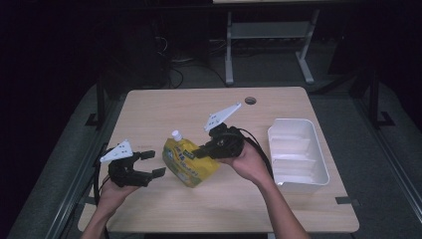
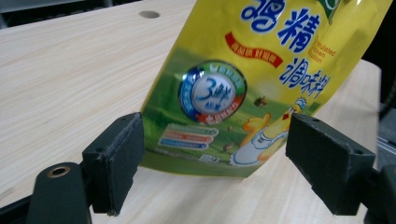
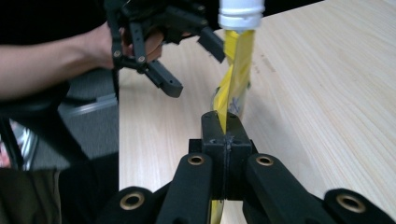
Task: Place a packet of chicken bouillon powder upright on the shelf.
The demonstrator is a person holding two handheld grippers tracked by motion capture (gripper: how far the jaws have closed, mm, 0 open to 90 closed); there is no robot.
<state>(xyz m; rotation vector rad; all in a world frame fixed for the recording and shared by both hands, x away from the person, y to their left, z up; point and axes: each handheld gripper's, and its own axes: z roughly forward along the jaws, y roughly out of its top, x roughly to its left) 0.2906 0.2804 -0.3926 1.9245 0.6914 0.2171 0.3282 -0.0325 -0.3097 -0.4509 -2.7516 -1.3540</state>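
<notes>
The right gripper (image 3: pixel 225 135) sits closest to the lens in its own view, its two black jaws pressed together on the thin yellow edge of the pouch (image 3: pixel 232 74), which rises from the pads up to a white screw cap (image 3: pixel 241 13). Beyond the pouch, the left gripper (image 3: pixel 187 65) hangs with its jaws spread, near the pouch but apart from it.

In the left gripper view the wide-set pads (image 2: pixel 116 163) frame the lower part of the pouch (image 2: pixel 243 84) without pressing on it. The pouch face is yellow above and green below. It carries large blue Chinese characters, a red banner with small writing too fine to read, a round blue, white and red seal with a "3" in it, a cartoon chick at the lower corner, and small English print of which only "Granulated" can be partly made out.

From the high view, the pouch (image 1: pixel 190 162) is near the middle of the table (image 1: pixel 149 114), tilted, cap up. The right gripper (image 1: pixel 201 151) grips its right edge, the left gripper (image 1: pixel 149 164) stands just left of it, and a white bin (image 1: pixel 318 174) lies well to the pouch's right, at the table's edge.
</notes>
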